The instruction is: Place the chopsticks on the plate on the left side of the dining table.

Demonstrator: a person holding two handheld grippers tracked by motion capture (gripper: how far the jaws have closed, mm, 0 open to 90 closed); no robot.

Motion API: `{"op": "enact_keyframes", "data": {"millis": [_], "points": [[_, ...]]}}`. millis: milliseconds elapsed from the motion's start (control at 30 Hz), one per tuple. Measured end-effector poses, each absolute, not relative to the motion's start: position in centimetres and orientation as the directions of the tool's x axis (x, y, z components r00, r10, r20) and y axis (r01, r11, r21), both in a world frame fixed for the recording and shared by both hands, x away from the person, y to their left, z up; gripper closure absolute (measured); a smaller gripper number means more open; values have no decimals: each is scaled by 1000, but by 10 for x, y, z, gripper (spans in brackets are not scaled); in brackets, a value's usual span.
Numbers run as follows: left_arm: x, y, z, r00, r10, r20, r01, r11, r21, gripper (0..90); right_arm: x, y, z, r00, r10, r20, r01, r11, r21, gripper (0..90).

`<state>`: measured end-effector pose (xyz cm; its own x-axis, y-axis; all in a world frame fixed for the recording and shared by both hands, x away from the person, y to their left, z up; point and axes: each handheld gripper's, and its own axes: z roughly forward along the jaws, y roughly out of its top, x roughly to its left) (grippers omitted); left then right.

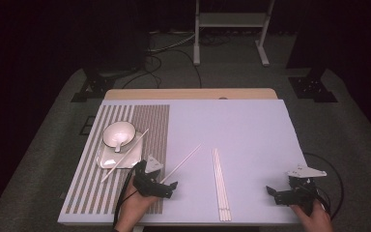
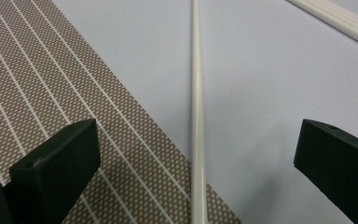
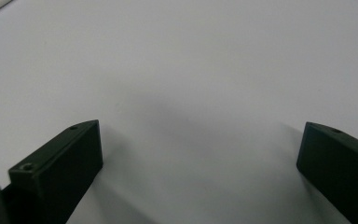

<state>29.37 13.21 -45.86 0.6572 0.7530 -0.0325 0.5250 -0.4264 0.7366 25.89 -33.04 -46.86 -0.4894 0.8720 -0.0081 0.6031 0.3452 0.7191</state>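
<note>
A single white chopstick [image 1: 182, 163] lies slanted on the pale table, its near end at the edge of the striped brown placemat [image 1: 92, 179]. My left gripper [image 1: 170, 189] is open at that near end. In the left gripper view the chopstick [image 2: 196, 93] runs straight up between the two spread jaws of the gripper [image 2: 198, 130], touching neither. A bundle of white chopsticks [image 1: 221, 183] lies to the right of it. My right gripper [image 1: 272, 194] is open low over bare table near the front right, with nothing between its jaws [image 3: 200, 128].
On the placemat a white bowl [image 1: 118, 133] with a spoon rests on a white square plate [image 1: 107, 159], and another chopstick [image 1: 125, 154] lies slanted across the plate. The chopstick bundle [image 2: 331, 21] crosses the top right of the left gripper view.
</note>
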Motion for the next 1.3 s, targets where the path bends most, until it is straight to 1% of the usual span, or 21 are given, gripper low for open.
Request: {"op": "enact_keyframes", "data": {"millis": [300,633,933,1000,1033,1067,1100,1167,1300], "points": [[299,125,-464,660,751,32,511,-479,714,0,259,-330,-469,-489,872,-8,603,345,719,0],[298,125,-464,662,748,34,506,-481,716,0,259,-330,-469,-489,872,-9,603,345,719,0],[291,125,-463,681,731,37,475,-479,739,141,259,-330,-469,-489,872,-9,603,345,719,0],[291,125,-463,680,732,36,475,-477,740,147,259,-330,-469,-489,872,-9,603,345,719,0],[290,126,-462,681,732,33,469,-470,748,171,259,-330,-469,-489,872,-8,603,345,719,0],[289,126,-462,683,730,36,461,-469,753,242,259,-330,-469,-489,872,-8,603,345,719,0],[289,126,-462,682,730,39,460,-471,753,267,259,-330,-469,-489,872,-8,603,345,719,0],[289,125,-462,685,727,35,459,-468,755,280,259,-330,-469,-489,872,-8,603,345,719,0],[289,125,-462,686,726,38,451,-466,761,367,259,-330,-469,-489,872,-8,603,345,719,0]]}}
